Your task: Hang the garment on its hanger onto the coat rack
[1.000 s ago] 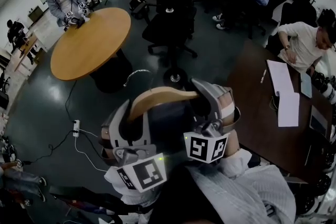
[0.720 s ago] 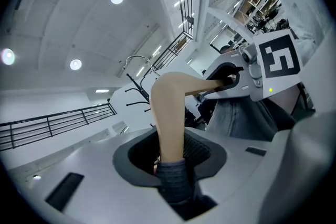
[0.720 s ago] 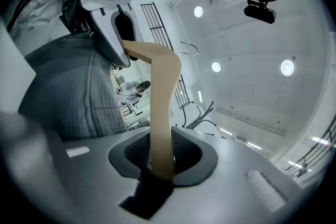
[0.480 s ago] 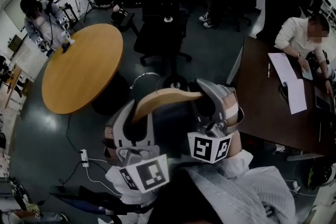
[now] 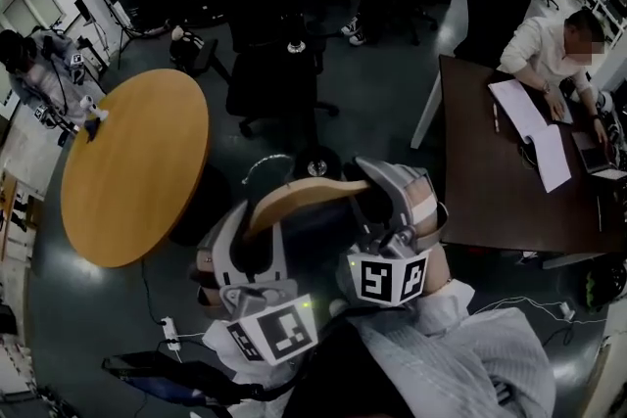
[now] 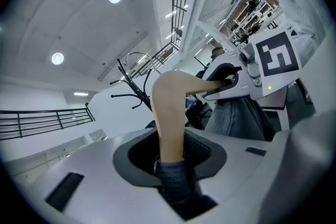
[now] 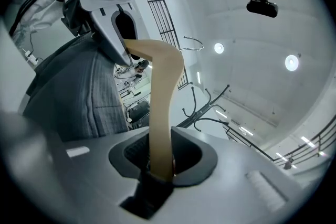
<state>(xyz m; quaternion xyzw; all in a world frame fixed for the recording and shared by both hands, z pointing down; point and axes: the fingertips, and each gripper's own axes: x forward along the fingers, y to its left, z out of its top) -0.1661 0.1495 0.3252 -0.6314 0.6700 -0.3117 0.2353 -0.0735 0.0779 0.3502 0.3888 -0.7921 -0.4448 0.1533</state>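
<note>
Left hand-held gripper [image 6: 170,155] and right hand-held gripper [image 7: 160,160] each clamp an end of the hanger [image 6: 170,107], which spans between them, garment [image 6: 236,118] hanging below. The rack [image 7: 202,106] stands ahead, apart, equally near both.

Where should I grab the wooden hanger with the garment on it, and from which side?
Probably grip the wooden hanger by its two sloping arms, one gripper each, coming from the near side opposite the metal hook. The arms are flat and thin, so jaws close across them, as the left gripper and right gripper do, leaving the hook free for the coat rack.
</note>
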